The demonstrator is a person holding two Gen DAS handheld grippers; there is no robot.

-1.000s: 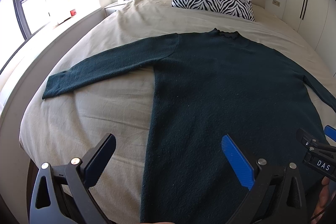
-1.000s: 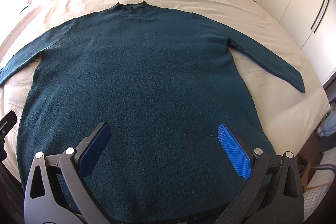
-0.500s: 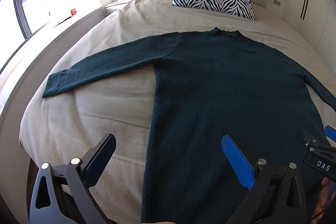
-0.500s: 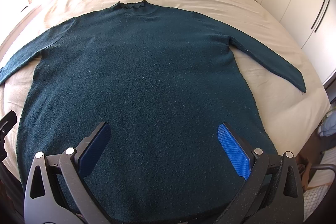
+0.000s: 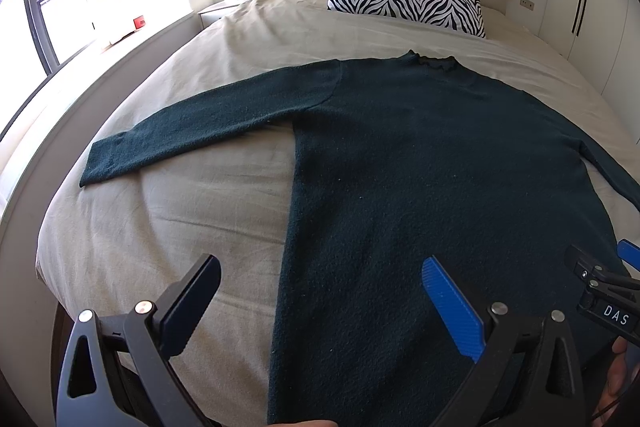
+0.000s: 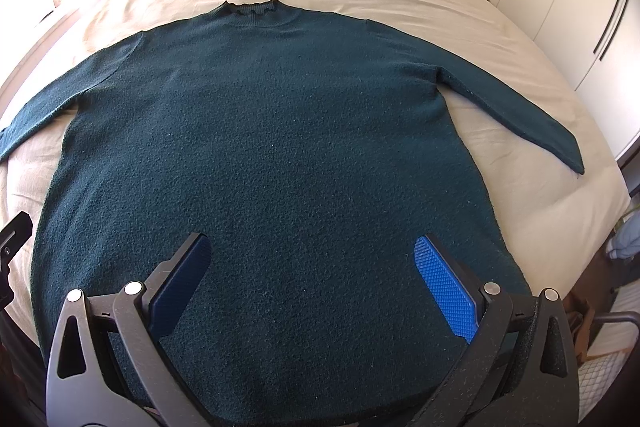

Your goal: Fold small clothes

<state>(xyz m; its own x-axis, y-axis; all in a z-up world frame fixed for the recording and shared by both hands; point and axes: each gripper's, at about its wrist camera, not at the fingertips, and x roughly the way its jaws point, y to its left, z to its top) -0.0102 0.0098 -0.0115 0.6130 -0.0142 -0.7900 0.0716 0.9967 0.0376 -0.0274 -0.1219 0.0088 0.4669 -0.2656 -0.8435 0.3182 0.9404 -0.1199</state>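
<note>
With the dark green sweater point(image 6: 264, 147) spread flat, sleeves out, on the bed point(image 5: 192, 195), you hold the left hand-held gripper point(image 5: 320, 291) and right hand-held gripper point(image 6: 312, 267) wide apart, empty, above its hem, positioned for a first fold.

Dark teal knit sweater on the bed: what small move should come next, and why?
Probably the left hand-held gripper should reach for the left sleeve cuff to fold it inward: the dark teal knit sweater lies flat, sleeves spread, and both hand-held grippers (right one) are open and empty.
</note>
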